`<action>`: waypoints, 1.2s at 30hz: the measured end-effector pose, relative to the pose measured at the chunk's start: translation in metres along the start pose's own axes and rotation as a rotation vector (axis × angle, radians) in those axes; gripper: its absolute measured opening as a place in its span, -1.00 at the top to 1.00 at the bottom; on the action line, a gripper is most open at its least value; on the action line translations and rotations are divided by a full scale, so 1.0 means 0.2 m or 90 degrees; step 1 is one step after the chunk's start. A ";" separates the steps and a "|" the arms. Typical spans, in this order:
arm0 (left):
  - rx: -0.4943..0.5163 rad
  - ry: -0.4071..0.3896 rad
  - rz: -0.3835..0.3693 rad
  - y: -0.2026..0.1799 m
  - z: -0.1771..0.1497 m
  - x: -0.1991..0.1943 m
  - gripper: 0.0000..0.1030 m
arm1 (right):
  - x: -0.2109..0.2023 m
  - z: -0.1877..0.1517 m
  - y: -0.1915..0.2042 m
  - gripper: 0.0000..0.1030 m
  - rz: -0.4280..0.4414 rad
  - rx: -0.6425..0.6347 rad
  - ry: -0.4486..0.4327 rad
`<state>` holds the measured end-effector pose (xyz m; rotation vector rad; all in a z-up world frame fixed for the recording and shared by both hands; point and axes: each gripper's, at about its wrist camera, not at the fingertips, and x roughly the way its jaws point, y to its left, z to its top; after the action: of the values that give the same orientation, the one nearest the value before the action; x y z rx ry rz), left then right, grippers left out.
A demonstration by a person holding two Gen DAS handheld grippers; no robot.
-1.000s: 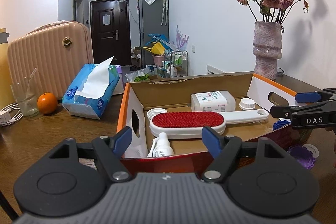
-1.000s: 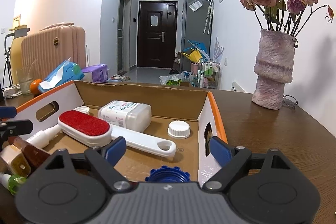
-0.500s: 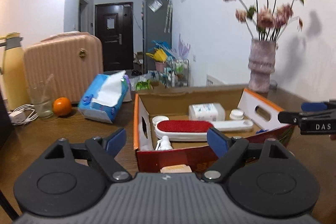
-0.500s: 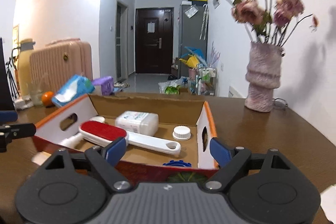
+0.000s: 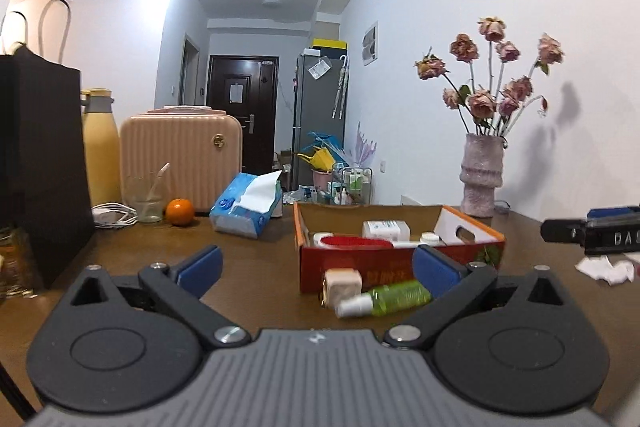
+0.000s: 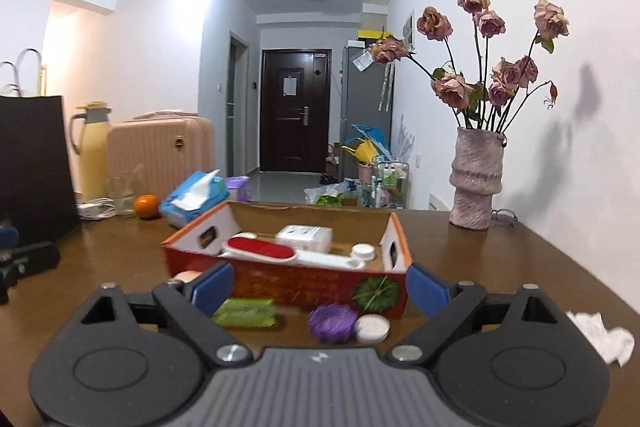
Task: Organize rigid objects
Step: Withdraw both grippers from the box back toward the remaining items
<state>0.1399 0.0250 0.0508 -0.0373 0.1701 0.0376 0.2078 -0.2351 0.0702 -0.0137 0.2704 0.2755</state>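
On the left of the table (image 5: 260, 267) the left claw (image 5: 316, 265) hangs above the bare wood with its jaws opening and nothing between them; just ahead of it a square-capped bottle (image 5: 342, 283) and a green spray bottle (image 5: 384, 301) lie on the table against the near wall of the cardboard box (image 5: 400, 267); inside the box sit a red lint brush (image 5: 356, 242), a white container (image 5: 386, 229) and a white cap (image 5: 429, 237); further right the right claw (image 6: 320, 289) also hangs empty, jaws opening, with a purple lid (image 6: 332, 321) and a white lid (image 6: 372, 329) on the table just before it, and a crumpled tissue (image 6: 600, 333) lies off to the far right. The step in hand looks like the pause between placements: some things are boxed, four small ones are still outside; the next move, I judge, calls for one claw to come forward and down over a loose item, the round lids needing a square, centred pinch and the spray bottle likely to roll if nudged. Against the earlier frames, both claws have drawn well back from the box and risen a little; a second ago they looked straight down into it, whereas now its outer wall and the loose items show, and both sets of jaws stand wider, the left markedly so.
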 end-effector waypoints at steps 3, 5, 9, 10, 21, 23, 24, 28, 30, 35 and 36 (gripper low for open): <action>0.024 -0.015 0.013 0.02 -0.03 -0.16 -1.00 | -0.15 -0.06 0.06 -0.81 0.014 0.011 0.003; 0.029 -0.034 0.020 0.04 -0.03 -0.27 -1.00 | -0.24 -0.09 0.10 -0.81 0.020 0.013 0.004; 0.001 -0.076 0.036 0.10 0.04 -0.41 -1.00 | -0.42 -0.14 0.17 -0.81 0.022 -0.001 0.003; -0.008 -0.086 0.036 0.11 0.05 -0.43 -1.00 | -0.46 -0.15 0.19 -0.82 0.027 -0.008 0.005; -0.025 -0.031 0.039 0.07 -0.01 -0.33 -1.00 | -0.51 -0.23 0.10 -0.97 0.004 0.024 0.014; -0.032 -0.024 0.038 0.08 -0.03 -0.32 -1.00 | -0.49 -0.24 0.09 -0.97 0.006 0.027 0.017; -0.033 -0.017 0.039 0.08 -0.04 -0.30 -1.00 | -0.48 -0.25 0.09 -0.97 0.008 0.030 0.022; -0.036 0.024 0.042 0.08 -0.11 -0.23 -1.00 | -0.37 -0.31 0.08 -0.94 0.008 0.038 0.053; -0.042 0.054 0.039 0.09 -0.15 -0.17 -1.00 | -0.31 -0.33 0.07 -0.94 0.007 0.044 0.064; -0.034 0.131 0.029 0.06 -0.22 0.01 -1.00 | -0.17 -0.39 0.03 -0.94 -0.001 0.066 0.089; -0.033 0.138 0.027 0.06 -0.23 0.04 -1.00 | -0.15 -0.40 0.02 -0.93 -0.001 0.072 0.096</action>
<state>0.1399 0.0353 0.0035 -0.0899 0.3864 0.0804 0.1584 -0.2424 0.0009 0.0770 0.4351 0.2578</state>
